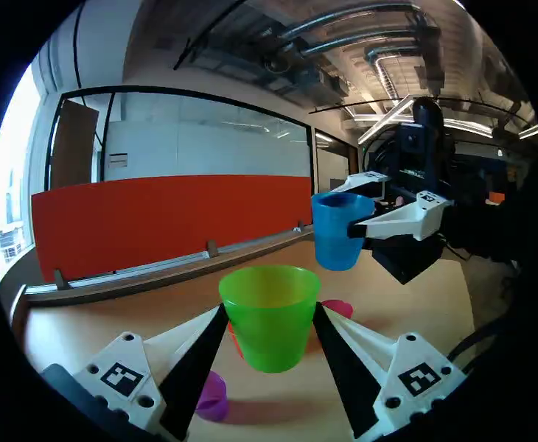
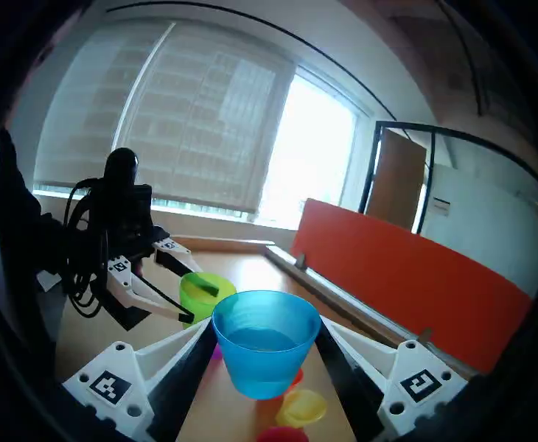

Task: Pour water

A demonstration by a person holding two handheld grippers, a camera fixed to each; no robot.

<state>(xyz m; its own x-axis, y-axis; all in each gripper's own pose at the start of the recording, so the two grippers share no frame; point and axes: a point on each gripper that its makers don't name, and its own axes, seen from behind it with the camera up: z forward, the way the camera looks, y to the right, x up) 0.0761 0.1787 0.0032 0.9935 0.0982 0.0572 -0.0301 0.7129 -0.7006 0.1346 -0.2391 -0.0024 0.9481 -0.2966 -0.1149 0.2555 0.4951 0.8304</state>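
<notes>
Left gripper view: the left gripper point(image 1: 270, 311) is clamped on a green cup point(image 1: 270, 335) at centre, above the table point(image 1: 107, 324). At 2 o'clock the right gripper point(image 1: 348, 210) grips a blue cup point(image 1: 335, 239), upright. Square black-and-white tags point(image 1: 121, 378) mark the fingers; a wall sign point(image 1: 118, 159) at 10 o'clock is too small to read.

Right gripper view: the right gripper point(image 2: 265, 335) is clamped on the blue cup point(image 2: 263, 368), water point(image 2: 261, 339) inside. At 9 o'clock the left gripper point(image 2: 199, 298) holds the green cup point(image 2: 211, 283).
</notes>
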